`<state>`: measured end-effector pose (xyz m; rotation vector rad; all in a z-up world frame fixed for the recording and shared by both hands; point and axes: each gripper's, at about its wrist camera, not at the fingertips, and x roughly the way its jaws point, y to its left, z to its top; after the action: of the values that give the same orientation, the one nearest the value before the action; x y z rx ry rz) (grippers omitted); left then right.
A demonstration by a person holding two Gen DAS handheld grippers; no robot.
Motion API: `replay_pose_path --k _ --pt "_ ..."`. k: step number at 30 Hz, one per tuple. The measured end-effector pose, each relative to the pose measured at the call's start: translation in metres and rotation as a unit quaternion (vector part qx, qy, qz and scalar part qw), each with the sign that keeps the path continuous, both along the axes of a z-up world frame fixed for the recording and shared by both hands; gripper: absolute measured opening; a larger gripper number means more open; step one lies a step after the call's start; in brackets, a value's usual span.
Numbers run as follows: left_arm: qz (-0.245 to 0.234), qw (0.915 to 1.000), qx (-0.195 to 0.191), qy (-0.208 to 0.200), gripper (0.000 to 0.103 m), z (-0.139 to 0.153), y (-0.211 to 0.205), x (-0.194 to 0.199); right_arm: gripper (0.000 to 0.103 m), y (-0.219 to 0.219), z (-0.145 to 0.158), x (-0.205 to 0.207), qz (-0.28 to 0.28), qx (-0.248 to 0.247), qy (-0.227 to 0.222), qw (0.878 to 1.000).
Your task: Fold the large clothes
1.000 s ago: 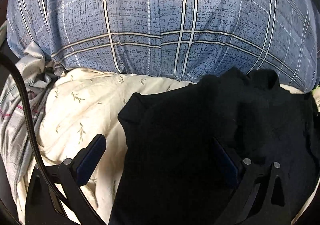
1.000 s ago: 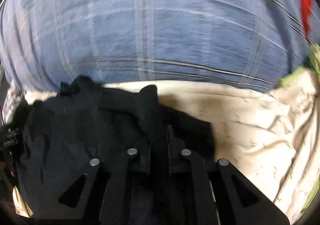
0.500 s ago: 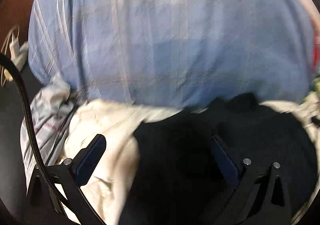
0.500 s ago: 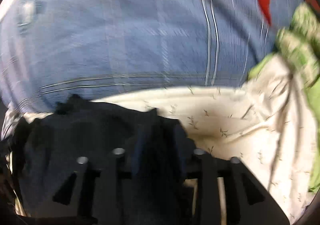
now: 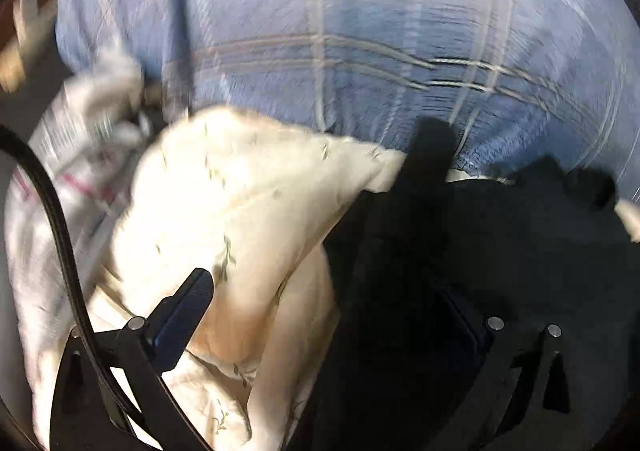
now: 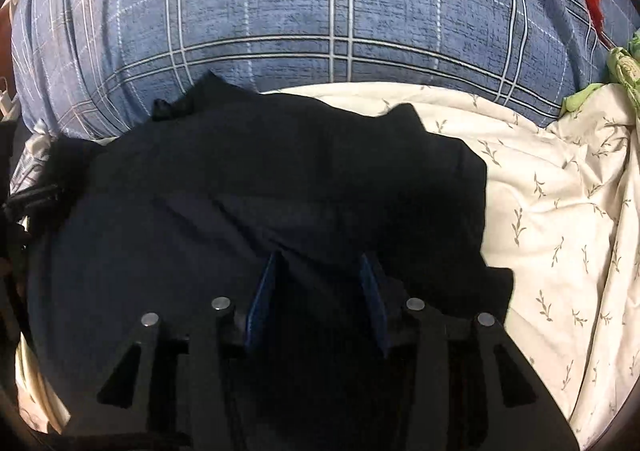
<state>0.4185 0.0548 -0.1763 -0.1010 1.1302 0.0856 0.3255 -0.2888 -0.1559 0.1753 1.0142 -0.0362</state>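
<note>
The soft, limp black fabric garment [image 6: 260,211] is lying mid-frame on the cream leaf-print bedding [image 6: 560,191]. The right hand-held gripper [image 6: 320,291], just opening, is straddling a fold unclenched; the left hand-held gripper [image 5: 332,315] is spread wide. Pinching a hem looks best.

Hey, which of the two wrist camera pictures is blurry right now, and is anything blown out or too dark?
Left wrist view: motion-smeared, the cream sheet overexposed. Right wrist view: sharp, plaid lines crisp on the blue cover, but the black garment is nearly featureless shadow. Both show fisheye bending at the edges.
</note>
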Motion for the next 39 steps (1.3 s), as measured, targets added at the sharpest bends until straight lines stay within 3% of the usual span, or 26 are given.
replay_pose_path --k 4,5,7,9,11,15,17,18,21,23,25,26,27,29,30,32,35,39 --pt "0.013 0.9966 0.061 -0.053 0.101 0.041 0.0 -0.017 0.045 -0.009 0.009 -0.011 -0.007 -0.009 -0.007 1.0" --pt "0.013 0.996 0.06 -0.065 0.101 0.051 -0.001 -0.021 0.045 -0.007 0.009 -0.01 -0.011 -0.011 -0.016 1.0" --pt "-0.002 0.9943 0.026 -0.104 0.103 0.079 -0.011 -0.047 0.051 -0.011 0.016 -0.018 -0.014 -0.013 -0.033 0.999" --pt "-0.05 0.9927 -0.011 -0.109 0.103 0.088 -0.032 -0.066 0.066 -0.008 0.026 -0.033 -0.009 -0.006 -0.055 0.998" --pt "-0.1 0.9919 -0.01 -0.078 0.103 0.073 -0.053 -0.085 0.066 -0.002 0.029 -0.047 0.003 -0.004 -0.059 0.998" --pt "-0.083 0.9949 0.057 -0.013 0.103 0.012 -0.039 -0.086 0.066 -0.001 0.01 -0.056 0.012 -0.029 -0.024 0.999" --pt "-0.06 0.9981 -0.003 -0.01 0.103 0.0 -0.013 -0.081 0.066 -0.008 -0.002 -0.057 0.005 -0.058 -0.01 0.998" --pt "-0.044 0.9989 -0.015 -0.011 0.103 -0.003 -0.005 -0.082 0.066 -0.014 -0.006 -0.057 0.0 -0.067 -0.01 0.998" --pt "-0.025 0.9995 -0.018 -0.007 0.103 0.005 0.006 -0.081 0.066 -0.029 0.001 -0.062 -0.026 -0.036 -0.014 0.999" --pt "-0.003 0.9996 -0.013 -0.024 0.102 0.026 0.018 -0.086 0.068 -0.027 0.018 -0.076 -0.025 -0.034 -0.033 0.999" --pt "-0.001 0.9981 -0.034 -0.052 0.103 0.044 0.027 -0.104 0.068 -0.017 0.034 -0.092 -0.012 -0.041 -0.052 0.998" --pt "-0.004 0.9975 -0.039 -0.059 0.103 0.046 0.028 -0.112 0.073 -0.01 0.038 -0.101 -0.002 -0.04 -0.061 0.997" --pt "-0.007 0.998 -0.029 -0.056 0.103 0.042 0.028 -0.117 0.081 -0.003 0.039 -0.109 0.004 -0.044 -0.064 0.997" --pt "-0.015 0.9996 0.013 -0.022 0.103 0.019 0.022 -0.119 0.081 0.006 0.023 -0.113 0.009 -0.052 -0.042 0.998" --pt "-0.013 0.9999 0.001 -0.003 0.103 0.003 0.03 -0.117 0.081 0.006 0.009 -0.106 0.008 -0.053 -0.022 0.998" --pt "0.01 0.9991 -0.041 -0.002 0.103 -0.001 0.034 -0.117 0.081 0.002 -0.006 -0.101 0.003 -0.057 -0.008 0.998" --pt "0.027 0.9994 -0.021 -0.004 0.103 0.018 0.032 -0.128 0.081 0.002 -0.003 -0.099 -0.003 -0.066 -0.009 0.998" --pt "0.012 0.9983 0.013 -0.056 0.102 0.055 0.024 -0.147 0.081 0.008 0.021 -0.114 -0.005 -0.054 -0.04 0.998"
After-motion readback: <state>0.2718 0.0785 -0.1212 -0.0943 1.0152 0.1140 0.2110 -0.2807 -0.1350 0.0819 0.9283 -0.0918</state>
